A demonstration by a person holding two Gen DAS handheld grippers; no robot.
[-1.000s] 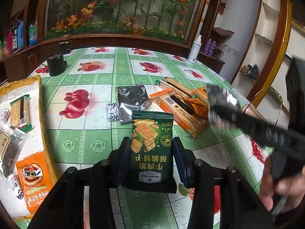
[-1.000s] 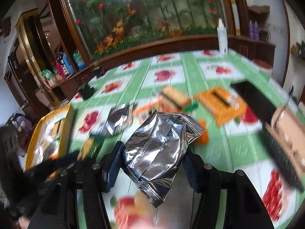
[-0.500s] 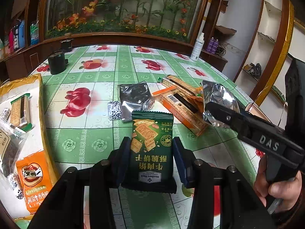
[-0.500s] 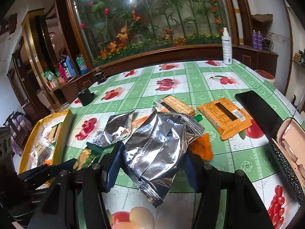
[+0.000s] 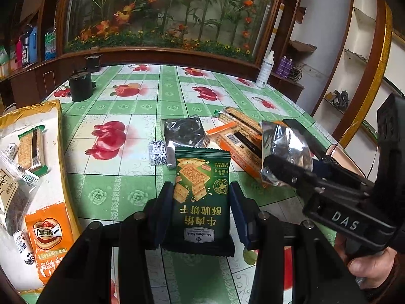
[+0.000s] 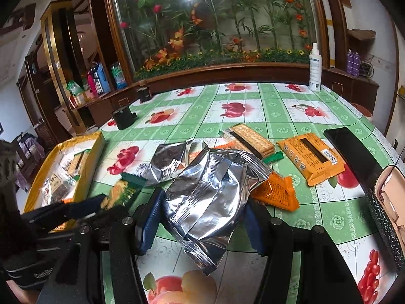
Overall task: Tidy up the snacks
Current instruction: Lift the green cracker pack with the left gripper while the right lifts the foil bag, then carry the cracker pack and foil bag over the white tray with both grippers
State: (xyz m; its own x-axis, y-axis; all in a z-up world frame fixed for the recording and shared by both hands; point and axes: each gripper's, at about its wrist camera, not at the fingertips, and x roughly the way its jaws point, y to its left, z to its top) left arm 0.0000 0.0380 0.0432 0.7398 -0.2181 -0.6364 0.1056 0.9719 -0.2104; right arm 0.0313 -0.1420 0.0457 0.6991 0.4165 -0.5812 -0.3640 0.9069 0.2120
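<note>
A person stands at a table covered in a green-and-white fruit-print cloth (image 5: pixel 141 116), a handheld gripper in each hand. The left gripper (image 5: pixel 201 200) is clamped on a dark green cracker packet (image 5: pixel 202 195), its two fingers pressing the packet's long edges, the packet held flat just above the cloth. The right gripper (image 6: pixel 202 217) is clenched around a crumpled silver foil packet (image 6: pixel 210 197), also lifted off the cloth.

The landmark is a yellow-rimmed tray (image 5: pixel 59 131) at the table's left edge. It already holds several snacks, among them an orange packet (image 5: pixel 49 243) and a green-ended biscuit bar (image 5: pixel 30 149). Both held packets are to the right of the tray; the green one is nearer to it, the silver one further right. Further from the tray again lie loose snacks: another silver packet (image 6: pixel 169 162), a sleeve of crackers (image 6: pixel 250 139), an orange box (image 6: pixel 311 157) and a small orange packet (image 6: pixel 276 190). Beyond those, furthest from the tray, rests a black phone (image 6: pixel 351 152).

The step in hand looks like carrying both packets to the tray. To do it well, I would move the left gripper first, since it is closer, lower the green packet onto a bare patch of the tray, and only then let go. The foil packet looks slippery and crushable, so a steady, unhurried carry seems wise, keeping the two grippers from crossing.
</note>
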